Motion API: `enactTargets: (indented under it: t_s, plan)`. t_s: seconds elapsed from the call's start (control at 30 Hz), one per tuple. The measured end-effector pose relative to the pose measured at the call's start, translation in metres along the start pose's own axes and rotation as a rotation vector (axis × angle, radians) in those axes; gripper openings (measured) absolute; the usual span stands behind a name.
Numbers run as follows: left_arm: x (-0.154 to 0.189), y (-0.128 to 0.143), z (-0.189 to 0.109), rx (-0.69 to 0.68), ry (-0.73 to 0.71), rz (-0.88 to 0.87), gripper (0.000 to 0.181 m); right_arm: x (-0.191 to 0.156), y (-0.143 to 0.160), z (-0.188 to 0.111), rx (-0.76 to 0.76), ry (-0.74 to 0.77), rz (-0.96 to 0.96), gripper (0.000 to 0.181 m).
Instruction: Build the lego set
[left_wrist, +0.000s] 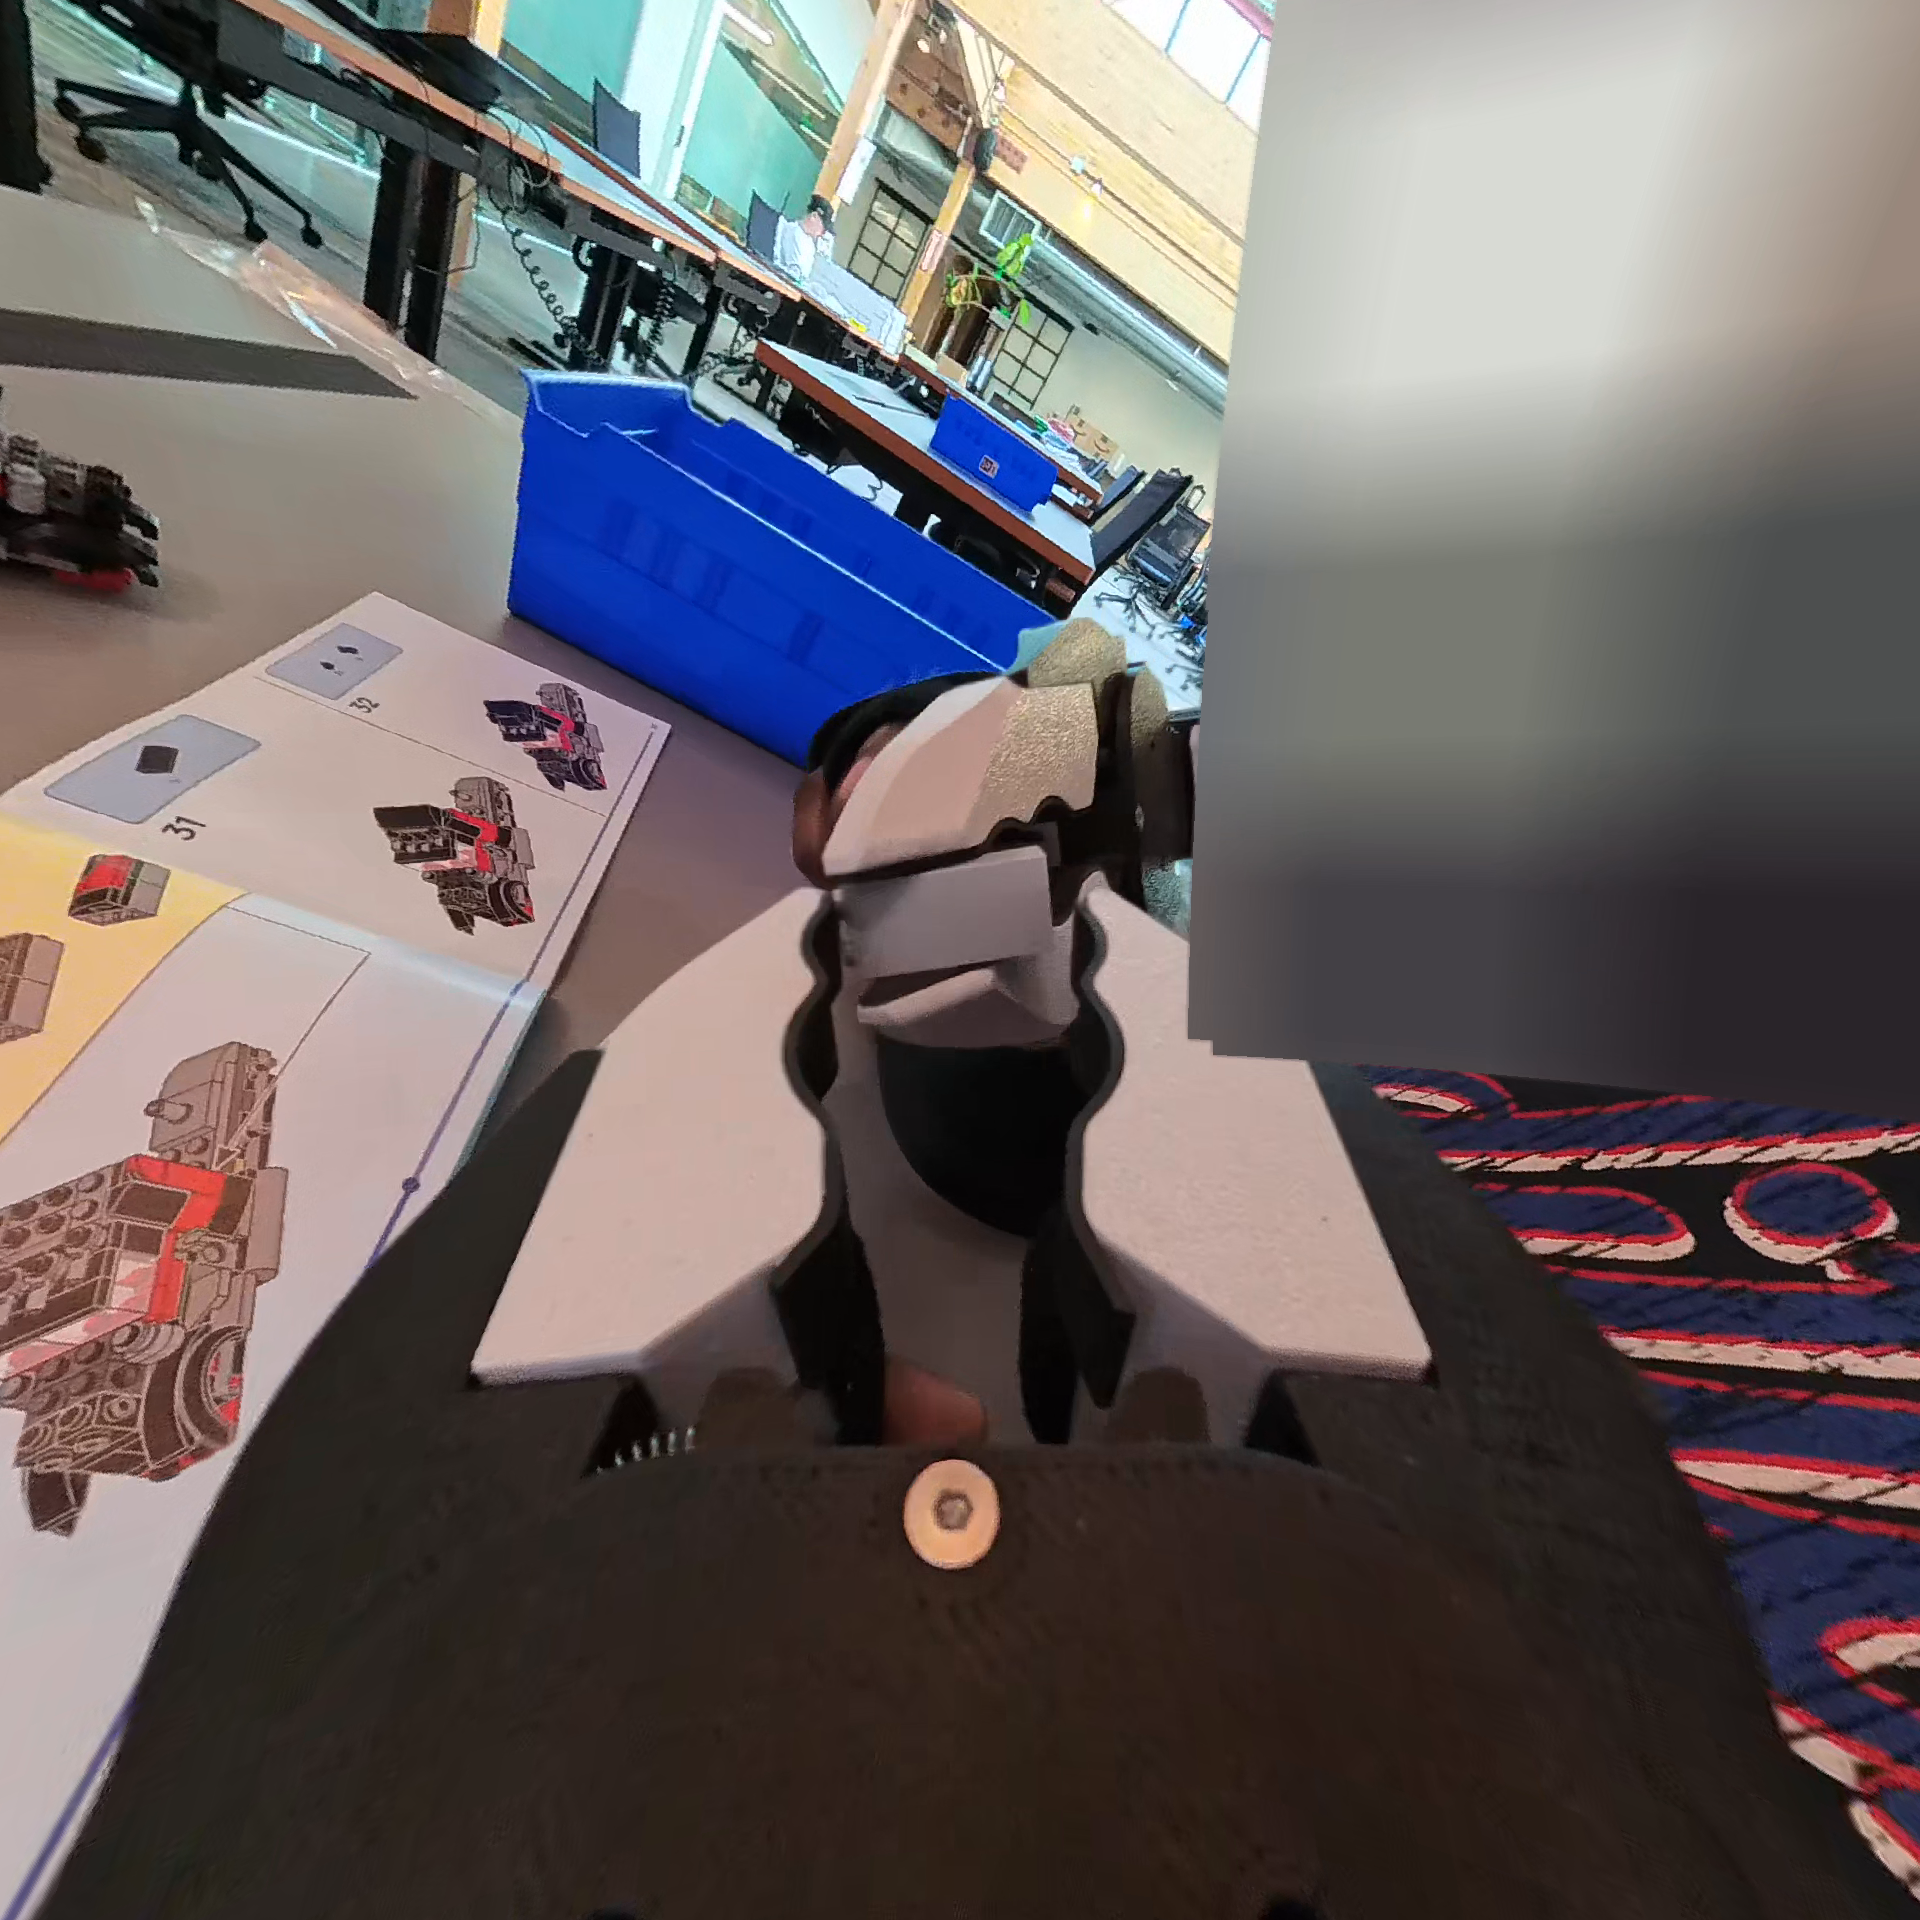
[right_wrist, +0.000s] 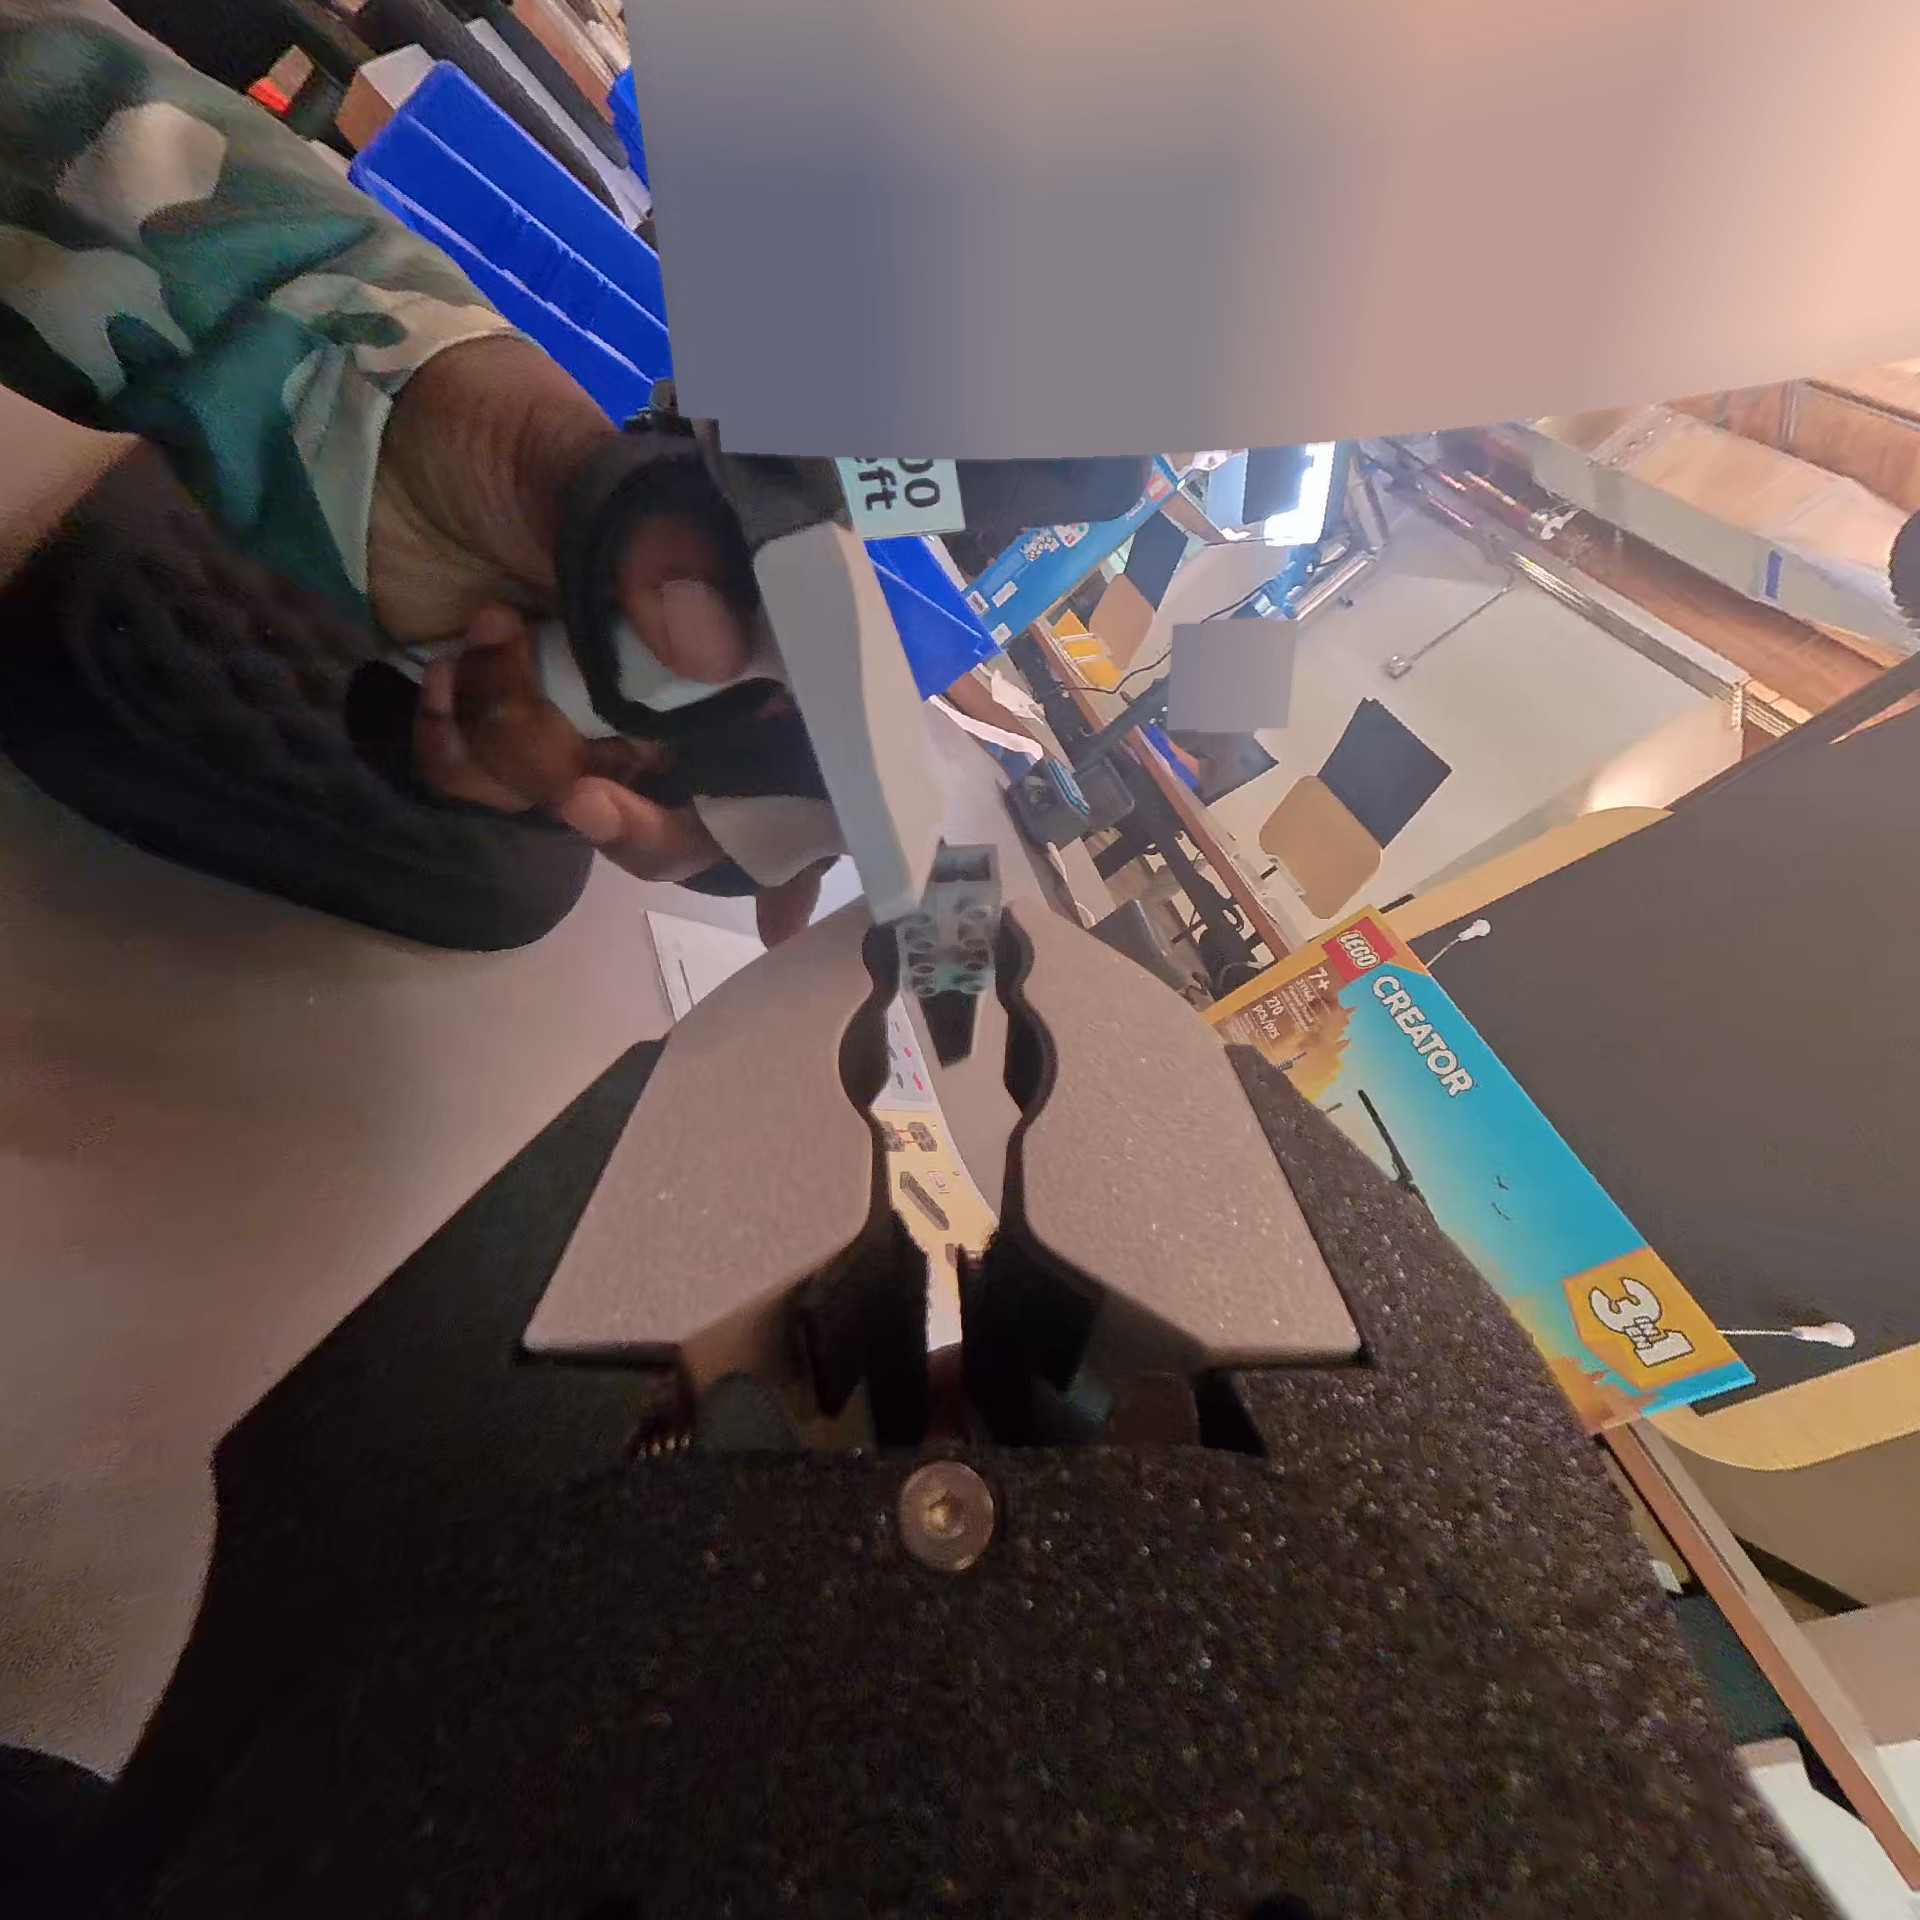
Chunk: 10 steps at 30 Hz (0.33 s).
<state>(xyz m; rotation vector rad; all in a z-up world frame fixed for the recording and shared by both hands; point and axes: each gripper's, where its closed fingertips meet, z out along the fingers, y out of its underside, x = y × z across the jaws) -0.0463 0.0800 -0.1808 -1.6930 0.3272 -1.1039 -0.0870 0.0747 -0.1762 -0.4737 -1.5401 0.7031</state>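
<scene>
A small grey lego piece (right_wrist: 951, 940) w/ studs on its side sits right at the tips of the right gripper (right_wrist: 948, 966), pinched btwn its two grey fingers (right_wrist: 748, 1132); jaws narrow, closed on the piece. From above-left, one finger of the left gripper (right_wrist: 862, 727) comes down and touches the same piece at its top-left edge. A hand (right_wrist: 540, 717) in a camouflage sleeve holds that left gripper, just left of the piece.

In the left wrist view the left gripper (left_wrist: 951, 935) has its jaws narrow too, w/ the tips of the right gripper (left_wrist: 966, 831) crossing right in front of them. The piece itself is hidden there, so can't tell if the left jaws actually clamp it or just close around the other gripper's tips.

Left of the grippers an open instruction booklet (left_wrist: 312, 883) lies flat on the grey table (left_wrist: 312, 488). Beyond the booklet, a blue bin (left_wrist: 727, 551) stands on the table. Far left of the booklet, at the pic's edge, a partly built black/red/grey model (left_wrist: 73, 509) rests on the table, well apart from the grippers.

Right of the piece in the right wrist view, the lego box (right_wrist: 1475, 1143) lies angled near the table edge, by a black panel (right_wrist: 1714, 1039).
</scene>
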Motion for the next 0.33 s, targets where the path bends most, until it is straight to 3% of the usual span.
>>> enactTargets:
  t_s: [0.13,0.23,0.33]
  plan:
    - [-0.002,0.001,0.000,0.002,-0.025,0.039,0.038,-0.001,0.001,0.000,0.004,-0.004,-0.008,0.018]
    - [0.003,-0.002,-0.001,0.074,0.030,-0.017,0.038,0.001,-0.005,-0.001,0.082,-0.008,0.088,0.022]
    - [0.014,-0.023,-0.011,0.271,0.189,-0.185,0.038,0.013,-0.010,-0.004,0.238,-0.047,0.430,0.057]
